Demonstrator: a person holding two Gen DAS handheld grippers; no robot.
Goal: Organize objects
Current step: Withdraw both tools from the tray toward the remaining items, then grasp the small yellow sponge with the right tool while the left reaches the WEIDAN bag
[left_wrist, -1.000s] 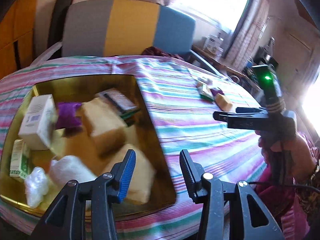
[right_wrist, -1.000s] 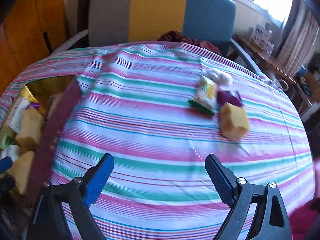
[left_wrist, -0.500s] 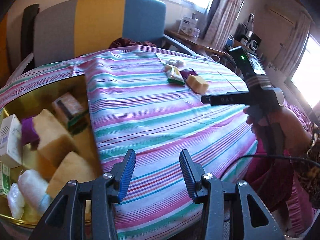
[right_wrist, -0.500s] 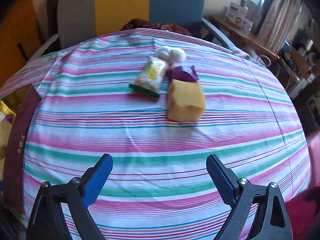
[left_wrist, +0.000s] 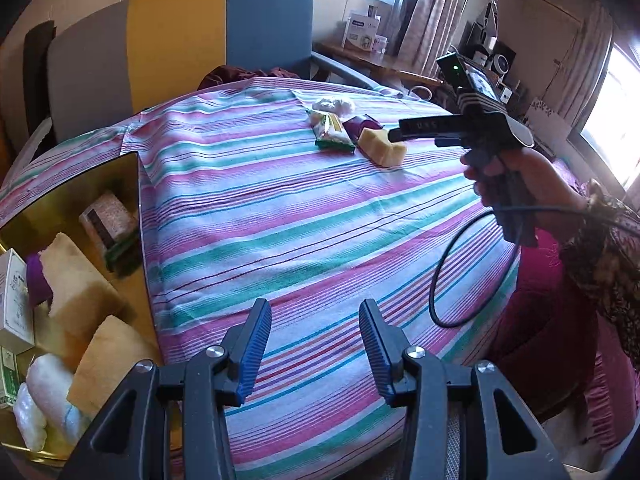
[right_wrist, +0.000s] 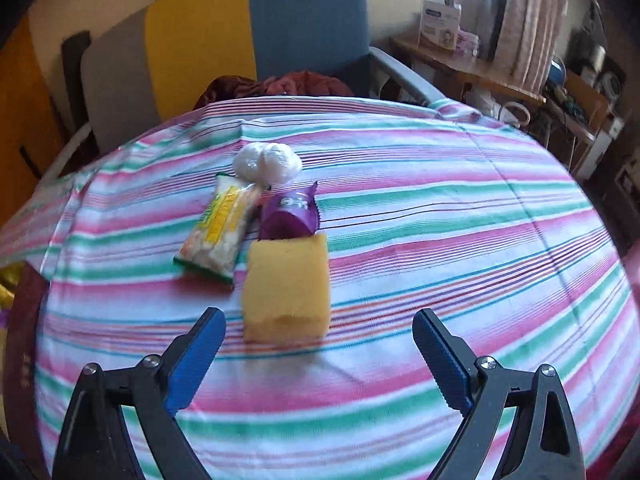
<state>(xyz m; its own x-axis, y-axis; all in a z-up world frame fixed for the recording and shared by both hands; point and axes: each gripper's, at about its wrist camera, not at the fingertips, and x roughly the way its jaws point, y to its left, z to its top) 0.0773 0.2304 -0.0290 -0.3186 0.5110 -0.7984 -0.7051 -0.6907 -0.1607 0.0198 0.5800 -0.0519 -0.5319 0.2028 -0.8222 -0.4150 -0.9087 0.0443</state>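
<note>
- The tabletop (right_wrist: 440, 240), under a striped cloth, fills both views; behind it stands a chair (right_wrist: 280, 28) with grey, yellow and blue panels.
- A gold tray (left_wrist: 80, 188) lies left of the left claw (left_wrist: 314, 344), holding sponges, boxes and wrapped packets.
- The right claw (right_wrist: 318, 354) has its jaws spread wide with nothing between them; the yellow sponge (right_wrist: 286, 286) lies just ahead of it, nearer the left finger.
- Beyond the sponge, touching it, sits a purple packet (right_wrist: 290, 218); a green-edged snack bag (right_wrist: 218, 230) lies to its left, and a white wrapped bundle (right_wrist: 268, 162) farthest off.
- The left claw is partly open and empty, over bare cloth.
- Half a second ago the sponge sat much farther from the right claw; the tray now shows less in the left view.
</note>
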